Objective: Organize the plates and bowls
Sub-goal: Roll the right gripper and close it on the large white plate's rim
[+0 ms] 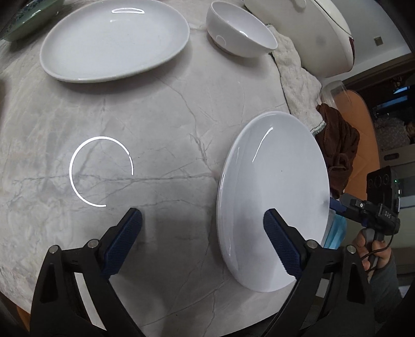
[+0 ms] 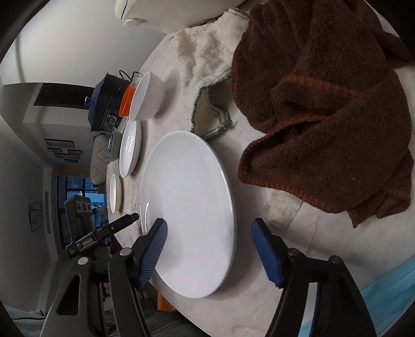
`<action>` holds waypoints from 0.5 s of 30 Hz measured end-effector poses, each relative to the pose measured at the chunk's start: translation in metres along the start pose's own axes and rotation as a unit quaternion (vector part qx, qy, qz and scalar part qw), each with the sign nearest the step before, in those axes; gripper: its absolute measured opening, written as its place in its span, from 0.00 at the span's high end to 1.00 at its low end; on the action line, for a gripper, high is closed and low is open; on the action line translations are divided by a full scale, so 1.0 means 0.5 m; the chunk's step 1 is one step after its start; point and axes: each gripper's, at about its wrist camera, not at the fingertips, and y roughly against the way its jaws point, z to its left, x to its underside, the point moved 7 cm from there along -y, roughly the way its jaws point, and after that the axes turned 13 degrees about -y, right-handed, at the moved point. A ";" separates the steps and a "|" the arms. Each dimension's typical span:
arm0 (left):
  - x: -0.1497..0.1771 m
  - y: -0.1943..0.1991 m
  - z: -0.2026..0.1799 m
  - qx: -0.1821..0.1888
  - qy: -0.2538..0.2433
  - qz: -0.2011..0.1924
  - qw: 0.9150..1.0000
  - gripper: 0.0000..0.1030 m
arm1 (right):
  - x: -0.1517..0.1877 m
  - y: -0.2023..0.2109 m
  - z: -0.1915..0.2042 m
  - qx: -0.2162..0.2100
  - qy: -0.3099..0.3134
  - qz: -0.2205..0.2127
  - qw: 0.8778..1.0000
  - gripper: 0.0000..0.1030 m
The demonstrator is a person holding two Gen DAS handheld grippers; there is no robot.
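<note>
A white plate (image 1: 275,197) lies near the table's right edge; in the right wrist view it (image 2: 189,207) lies between my open right gripper's (image 2: 208,250) fingers, which straddle its near rim. My left gripper (image 1: 202,233) is open and empty over the marble table (image 1: 155,129), its right finger over that plate's near edge. A second white plate (image 1: 114,39) and a white bowl (image 1: 241,31) sit at the far side. A green patterned bowl (image 1: 28,18) is at the far left. The right gripper (image 1: 337,204) shows at the plate's right rim.
A white cloth (image 1: 298,85) and a brown towel (image 2: 324,103) lie at the table's right edge. A large white appliance (image 1: 311,28) stands behind the bowl. A blue face mask (image 2: 384,293) lies near the right gripper. A small white dish (image 2: 115,193) sits farther along.
</note>
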 end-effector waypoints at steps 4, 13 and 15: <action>-0.020 -0.019 -0.020 0.021 -0.018 0.002 1.000 0.39 | -0.007 -0.011 -0.009 -0.007 0.013 0.017 1.000 0.44; -0.030 -0.042 -0.059 0.050 -0.049 0.015 0.997 0.71 | -0.012 -0.018 -0.022 -0.016 0.031 0.040 0.999 0.62; -0.030 -0.044 -0.062 0.044 -0.060 0.022 0.997 0.74 | -0.009 -0.025 -0.024 -0.011 0.031 0.049 0.998 0.74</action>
